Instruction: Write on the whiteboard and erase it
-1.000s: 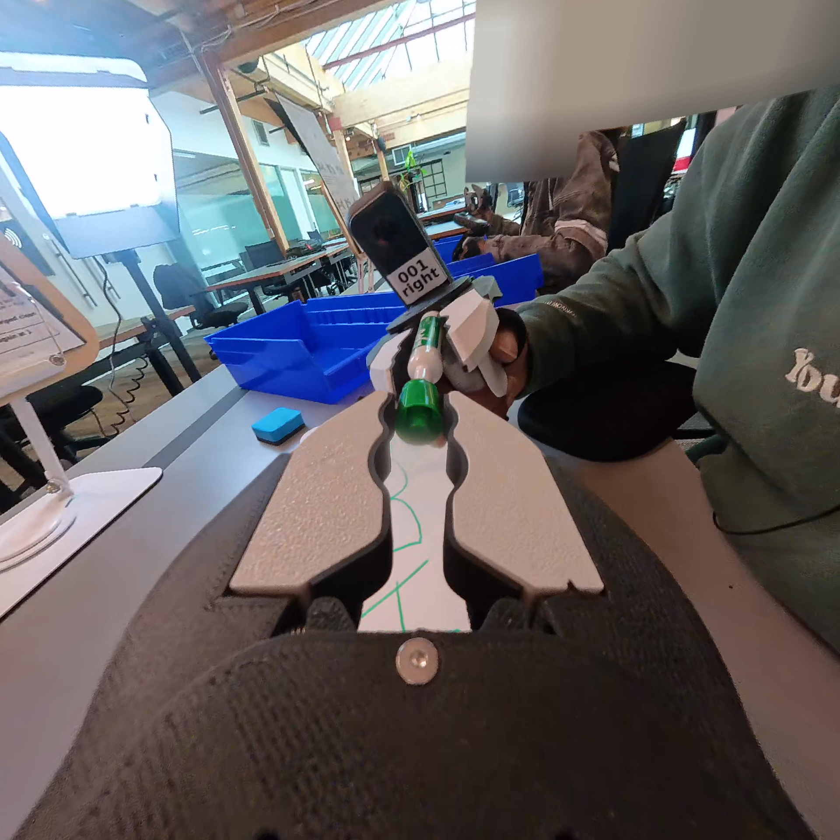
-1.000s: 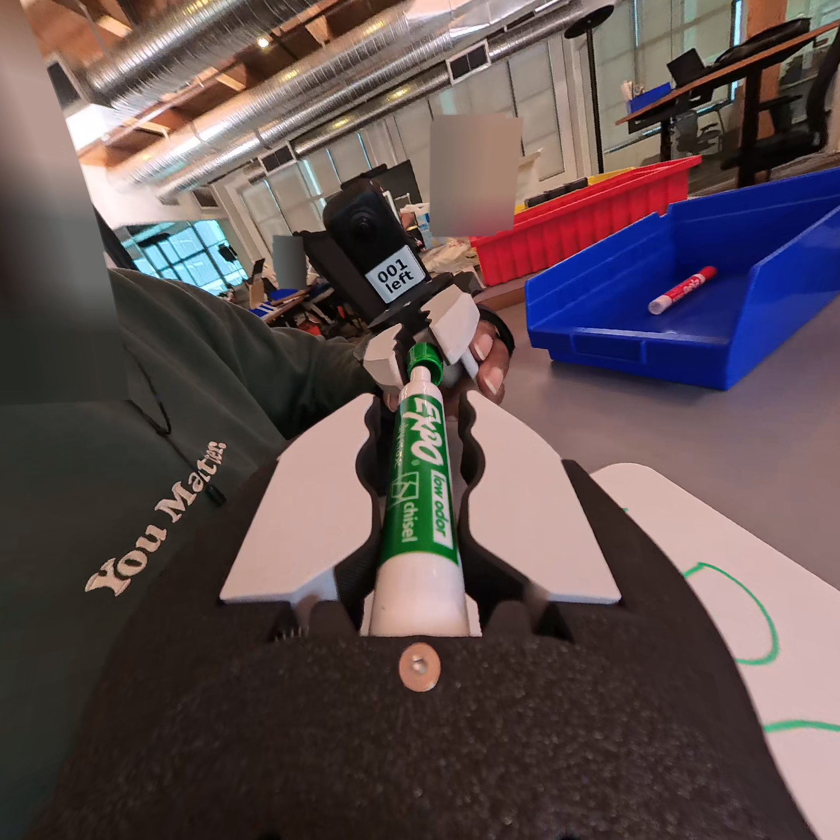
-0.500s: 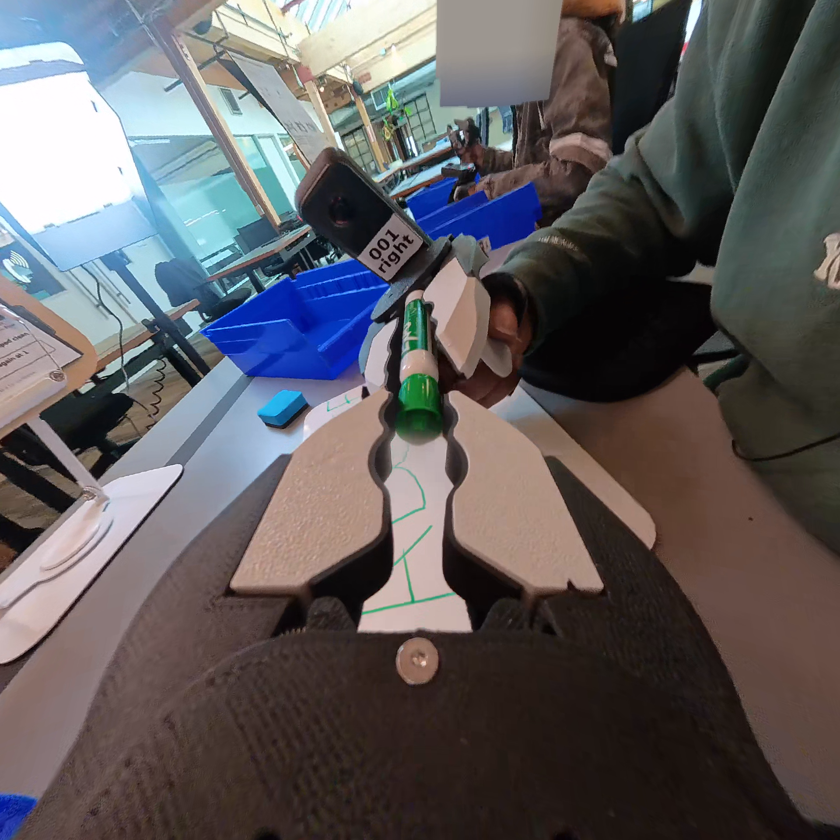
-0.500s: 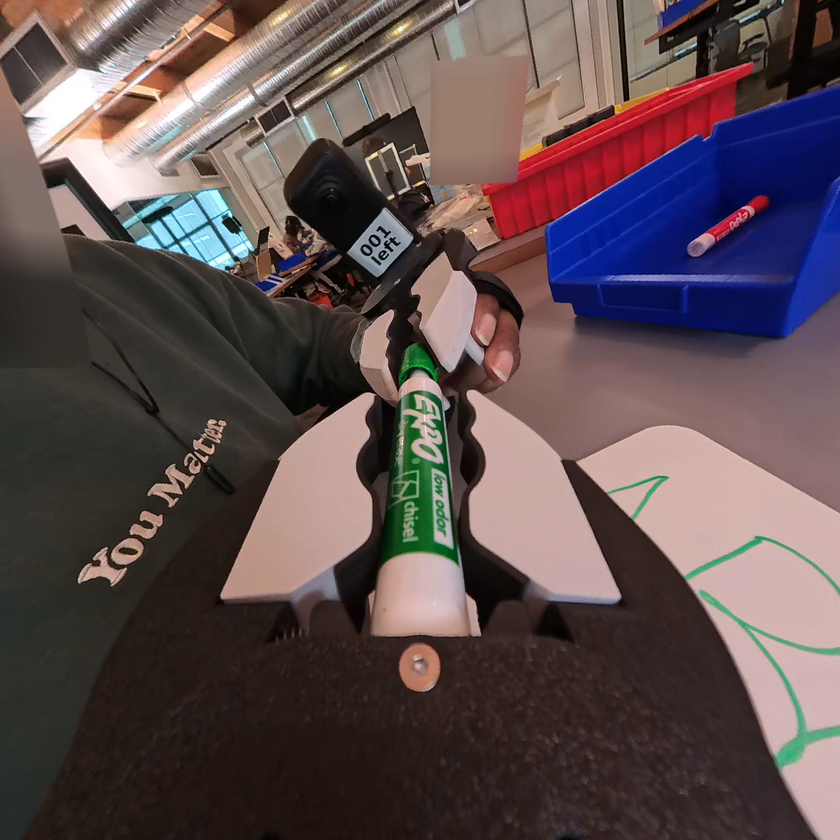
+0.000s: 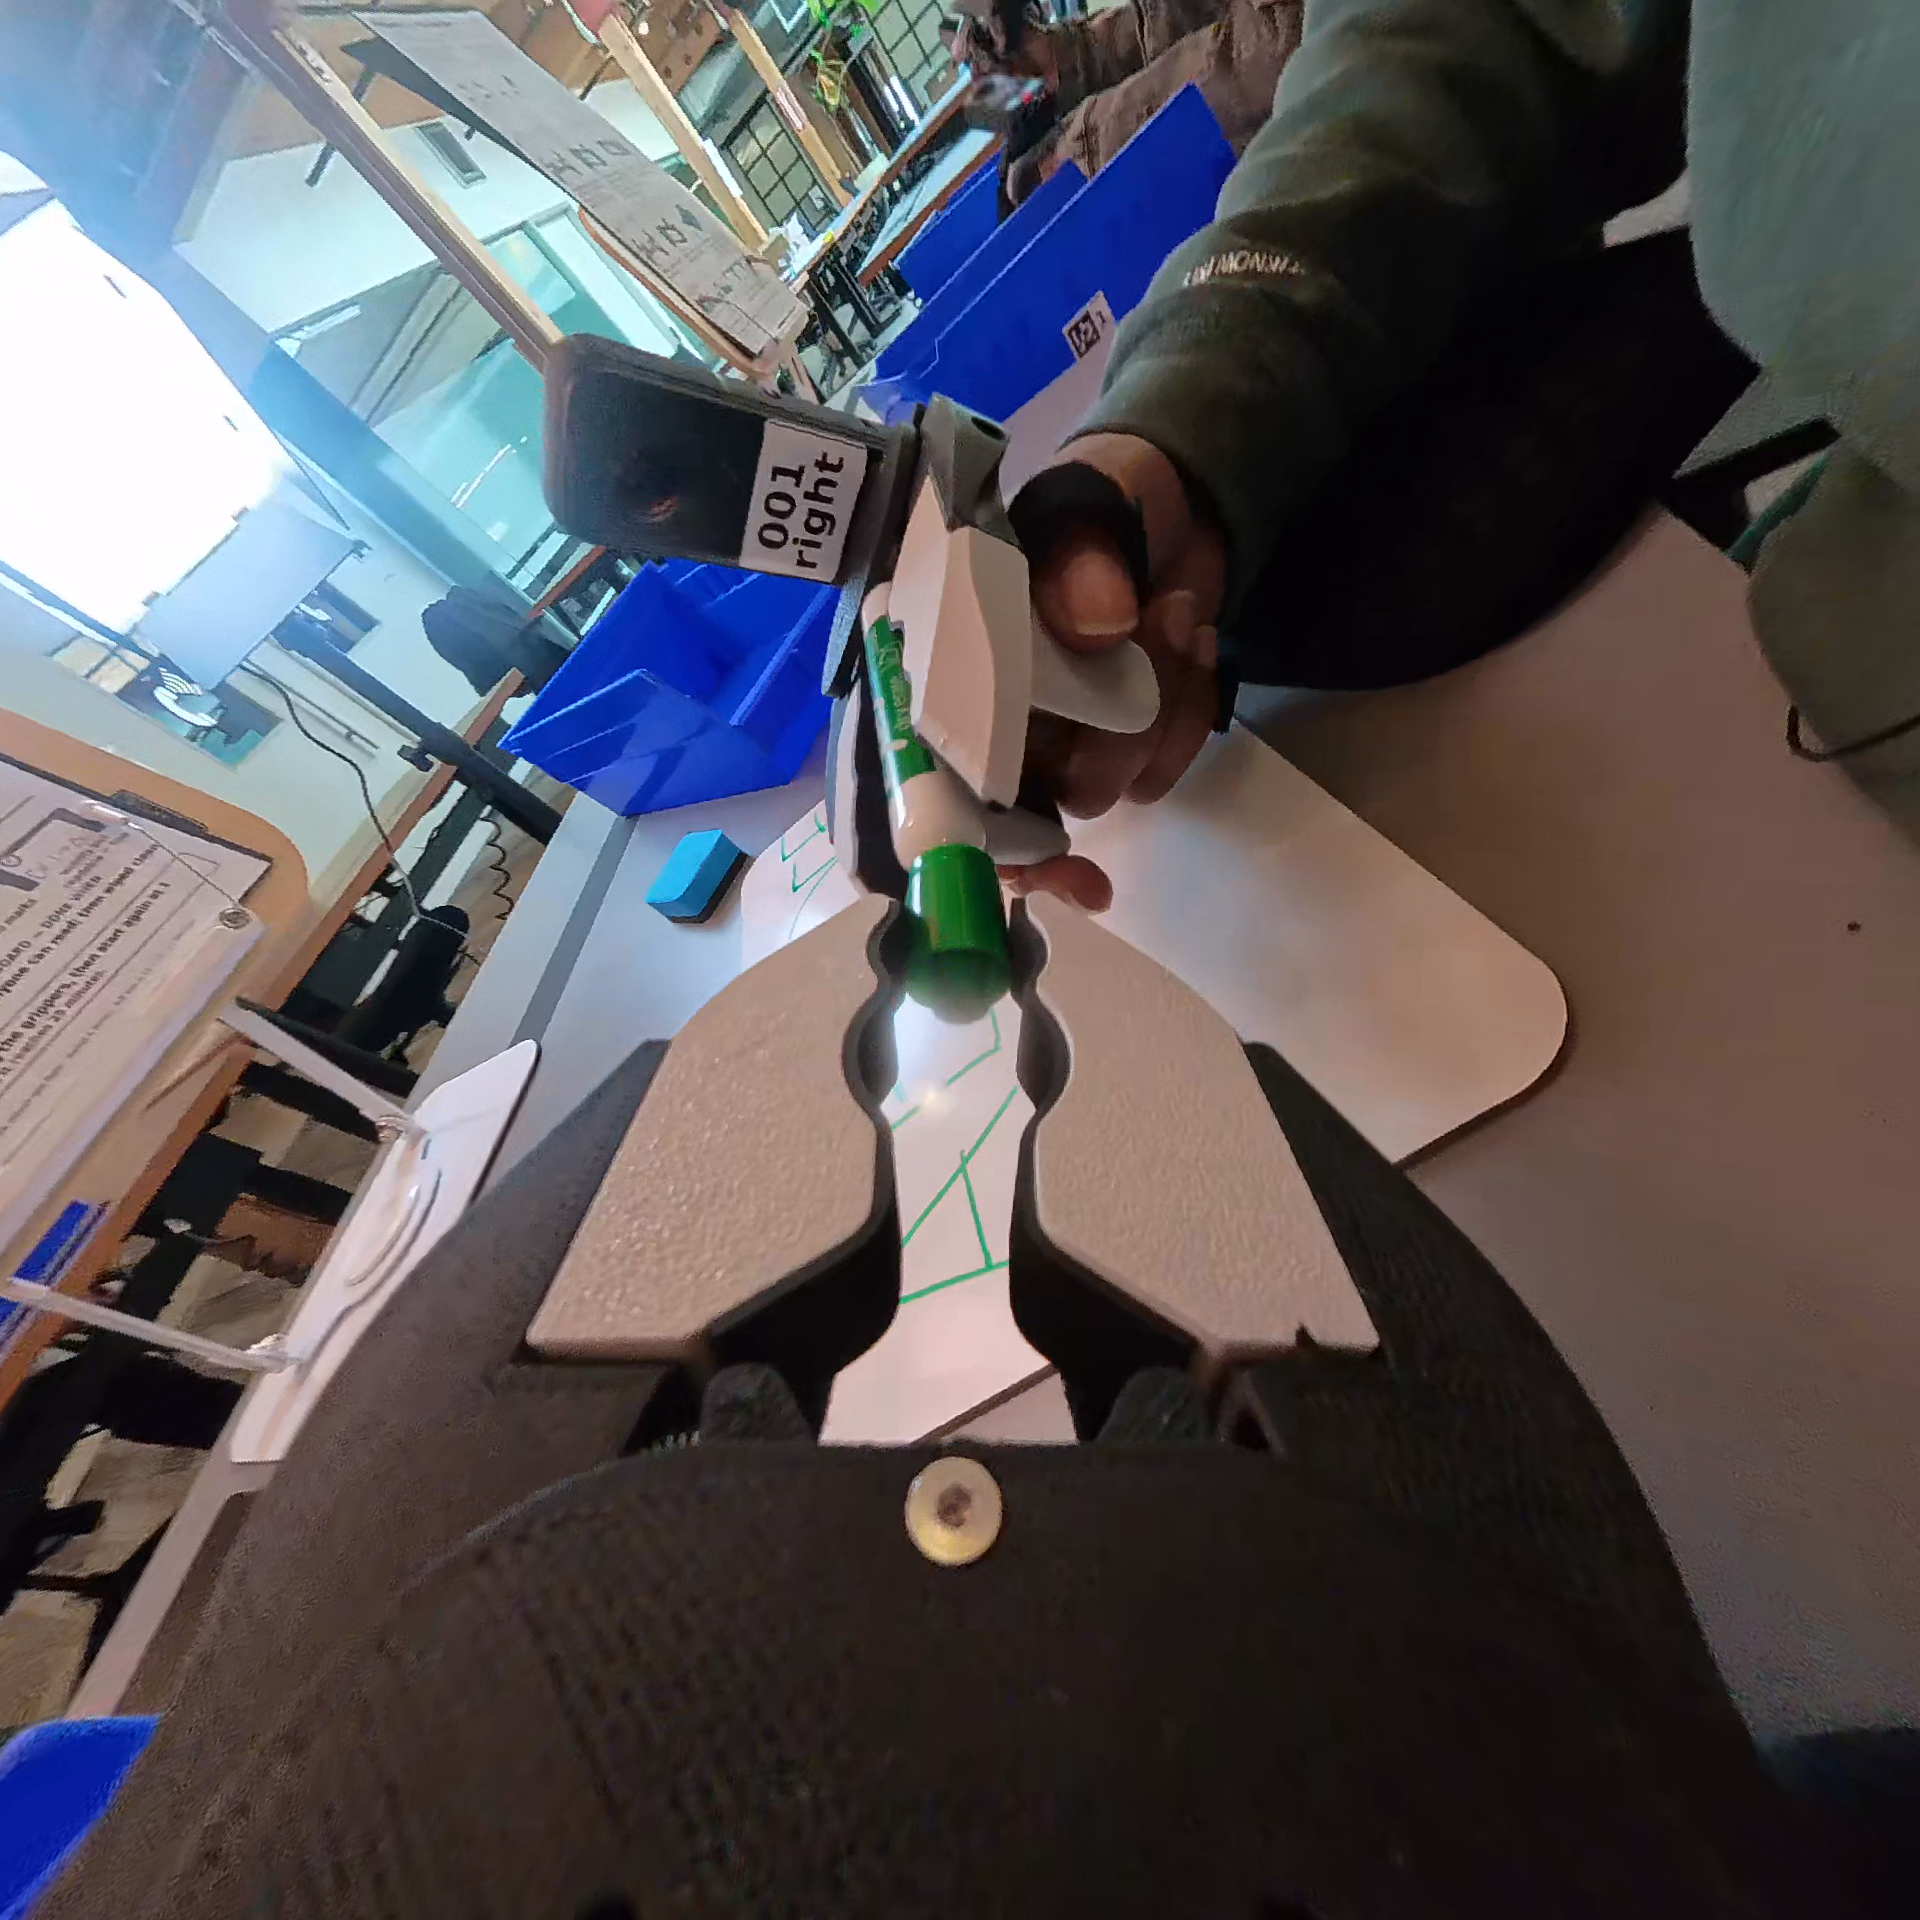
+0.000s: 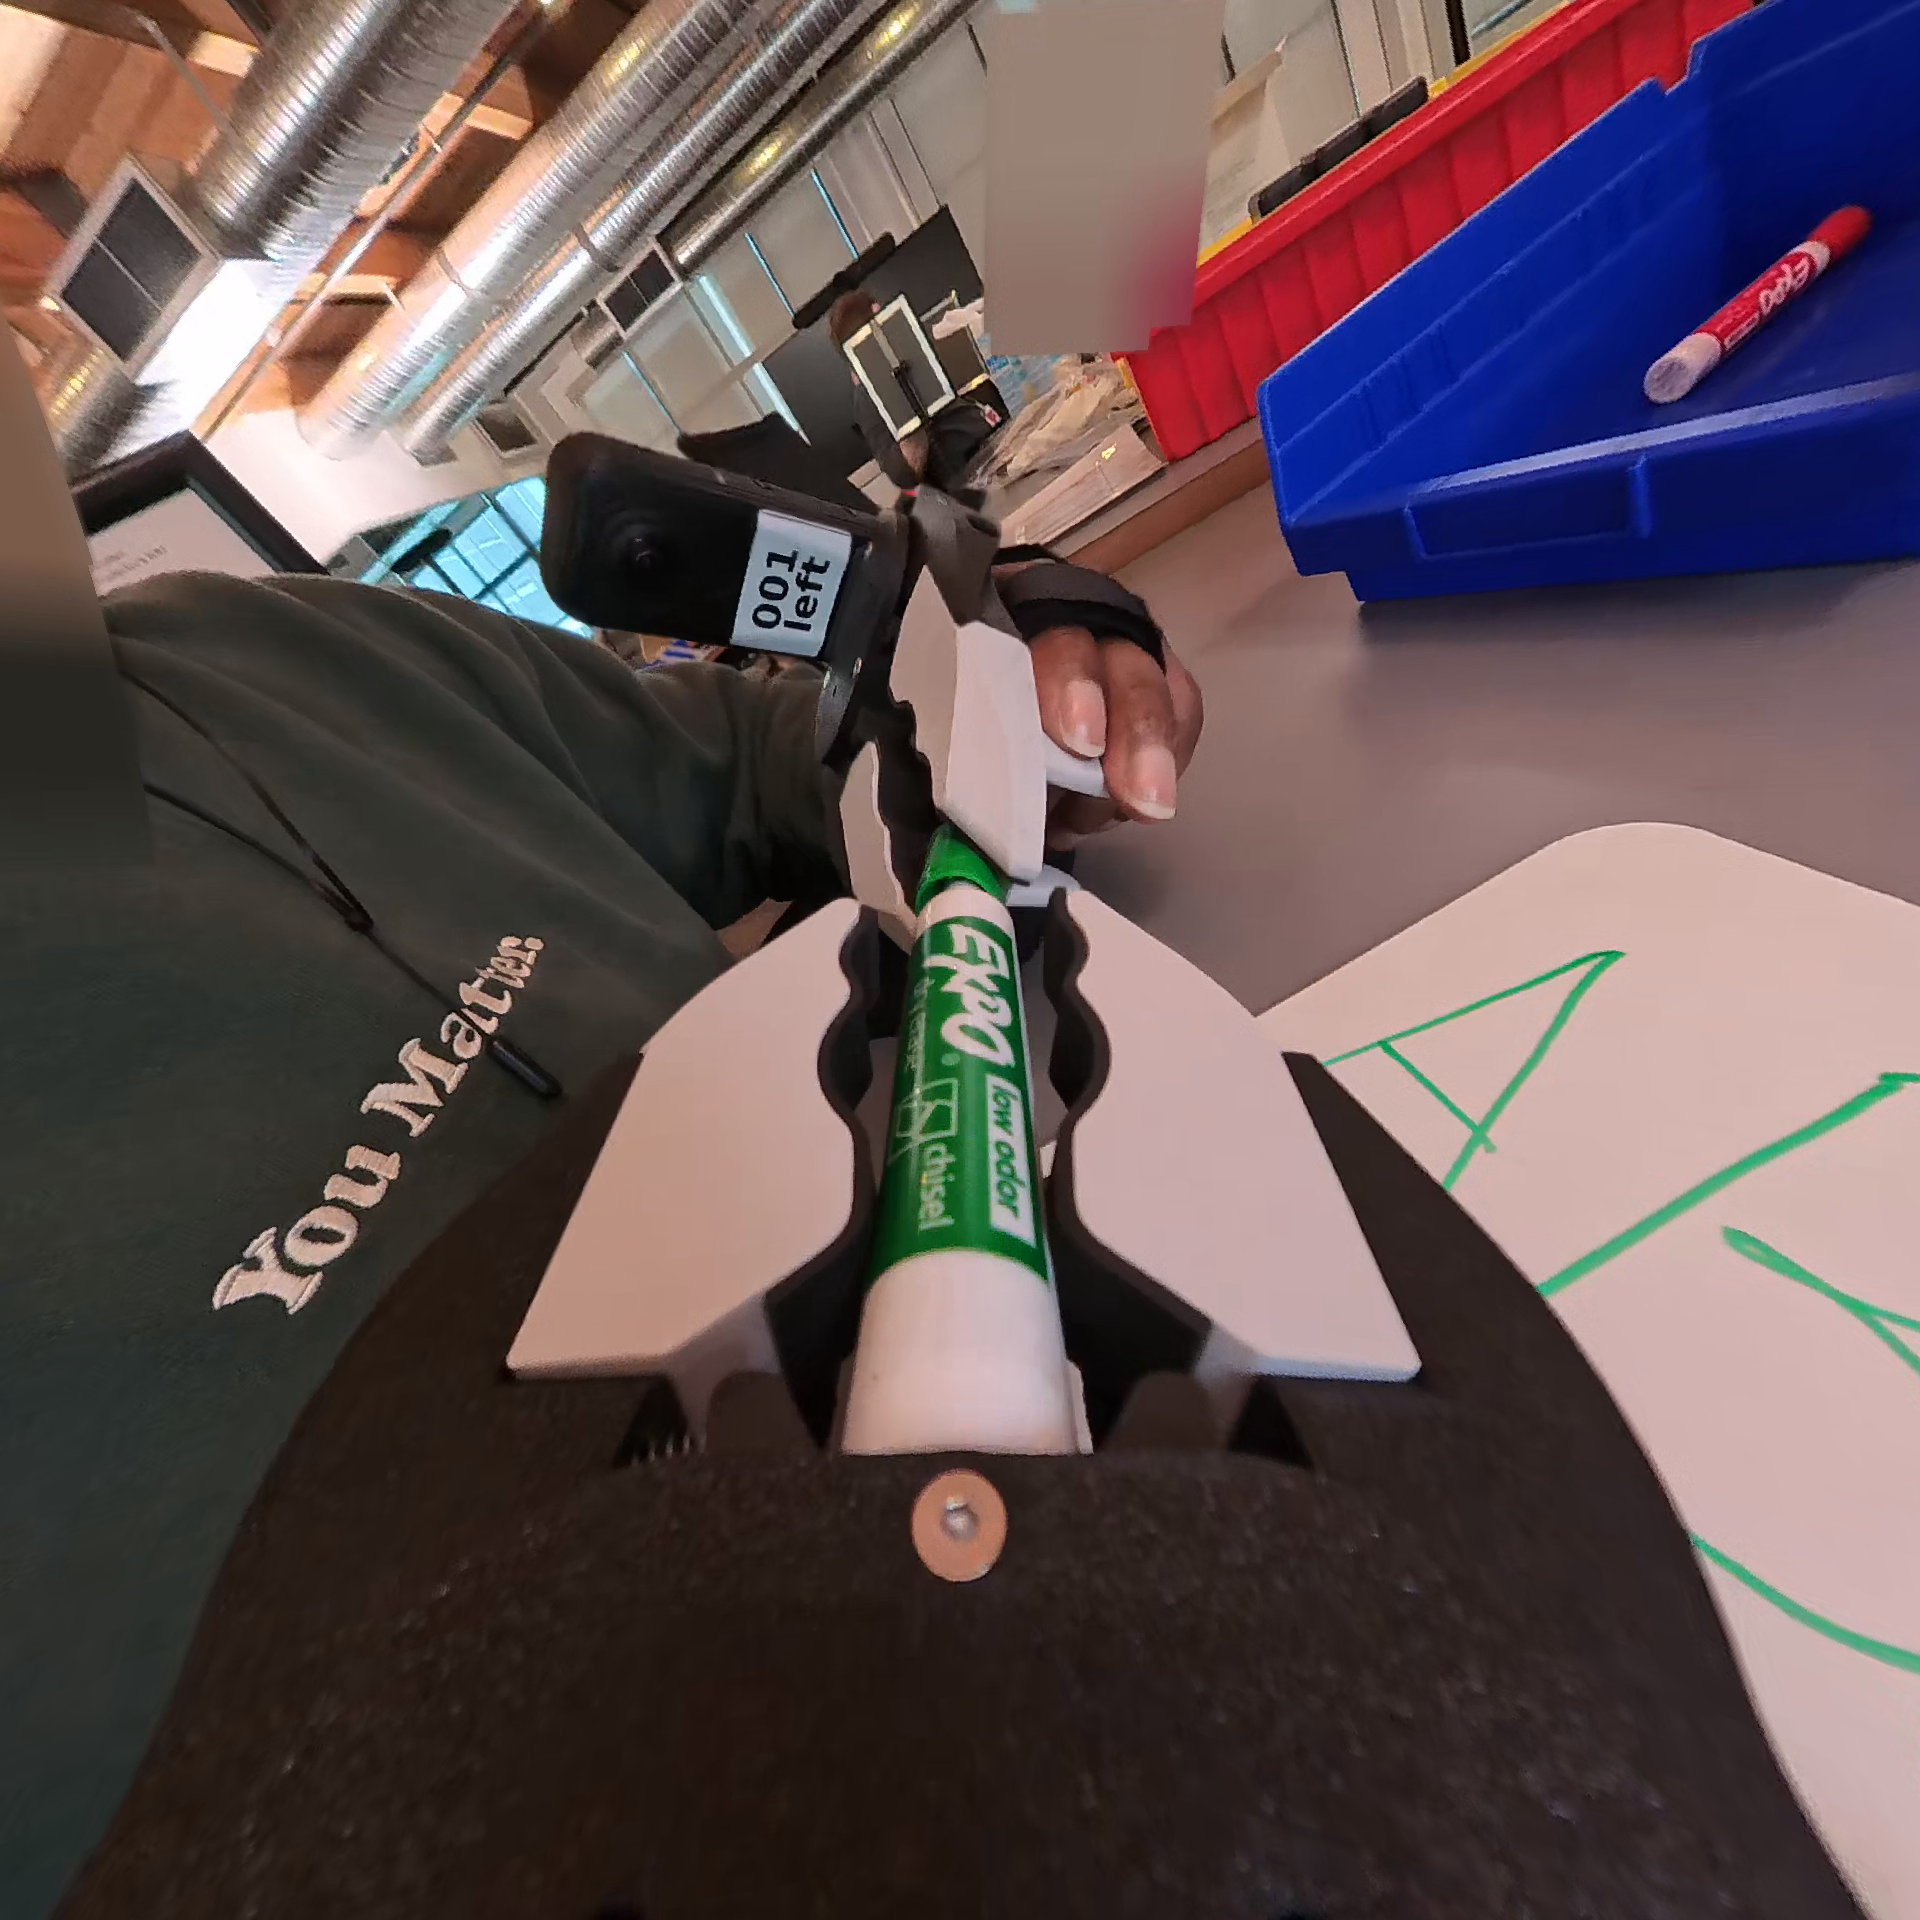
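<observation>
A green whiteboard marker point(image 6: 961, 1143) lies between my two grippers, above the white whiteboard point(image 6: 1662, 1039). My right gripper point(image 6: 961, 914) is shut on the marker's white and green barrel. My left gripper point(image 5: 954, 920) is shut on the marker's green cap point(image 5: 954, 925) at its fingertips; the cap sits on the marker's end. In the left wrist view the right gripper point(image 5: 935, 810) faces me with the marker point(image 5: 904, 727) in it. In the right wrist view the left gripper point(image 6: 956, 831) faces me. The whiteboard point(image 5: 1299, 987) bears green drawn lines.
A blue eraser point(image 5: 694, 878) lies on the grey table beyond the whiteboard. A blue bin point(image 6: 1558, 447) holds a red marker point(image 6: 1756, 317), with a red bin point(image 6: 1351, 270) behind it. A clear sign stand point(image 5: 416, 1143) is at the left. The person's green sleeve is close. Only a small space, under 4 cm, lies between the two pairs of fingers.
Both grippers have rolled to one side together, still joined through the marker, and dropped closer to the whiteboard. More of the green drawing shows in the right wrist view.
</observation>
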